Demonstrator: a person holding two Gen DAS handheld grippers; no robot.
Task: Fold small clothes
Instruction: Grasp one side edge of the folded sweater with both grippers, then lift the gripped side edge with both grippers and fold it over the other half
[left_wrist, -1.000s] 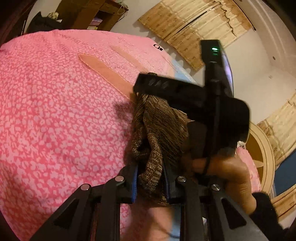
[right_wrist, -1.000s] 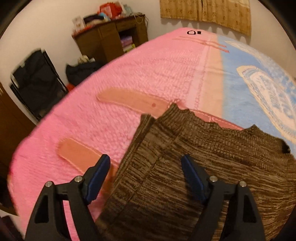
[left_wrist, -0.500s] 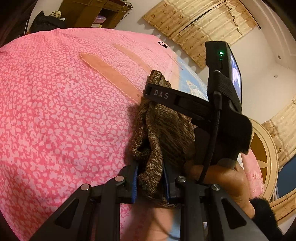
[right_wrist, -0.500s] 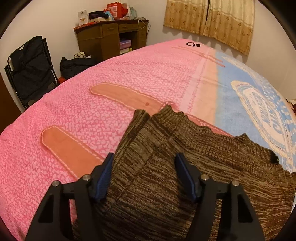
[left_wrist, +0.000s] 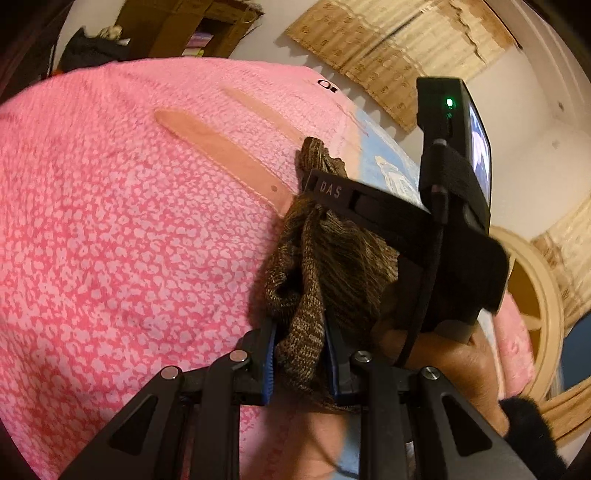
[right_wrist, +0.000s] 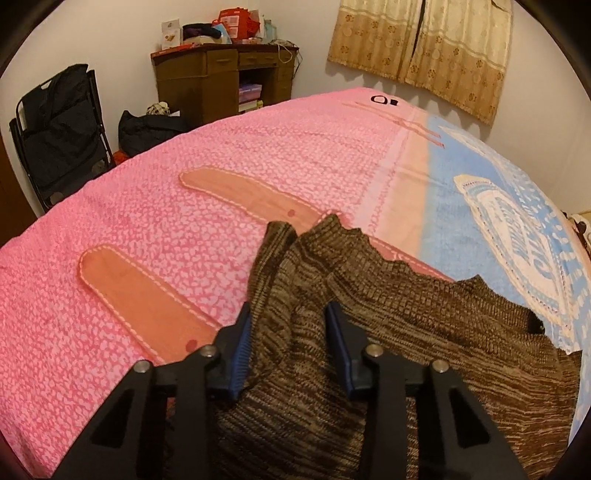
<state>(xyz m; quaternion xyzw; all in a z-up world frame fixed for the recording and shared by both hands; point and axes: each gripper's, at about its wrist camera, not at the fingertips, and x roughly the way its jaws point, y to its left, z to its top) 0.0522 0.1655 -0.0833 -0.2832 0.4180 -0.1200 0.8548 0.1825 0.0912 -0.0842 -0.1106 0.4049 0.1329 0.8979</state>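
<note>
A brown knit sweater (right_wrist: 406, 332) lies on a pink bed cover (right_wrist: 184, 221), its near left part gathered up. In the right wrist view my right gripper (right_wrist: 290, 332) has a raised fold of the knit between its blue pads, and the jaws are closing on it. In the left wrist view my left gripper (left_wrist: 299, 332) is shut on a bunched edge of the sweater (left_wrist: 332, 258), lifted off the pink bed cover (left_wrist: 110, 240). A person's hand (left_wrist: 443, 354) holds the other gripper's black housing (left_wrist: 454, 184) just beyond, hiding the rest of the garment.
The cover turns blue with a white print (right_wrist: 498, 206) on the right. Beyond the bed stand a wooden desk (right_wrist: 221, 81) piled with things, a black folding chair (right_wrist: 59, 125), and a dark bag (right_wrist: 147, 129) on the floor. Curtains (right_wrist: 424, 48) hang on the far wall.
The right jaws came in from wide apart onto a fold of the sweater, which has bunched up between them. The left gripper keeps its hold on the knit.
</note>
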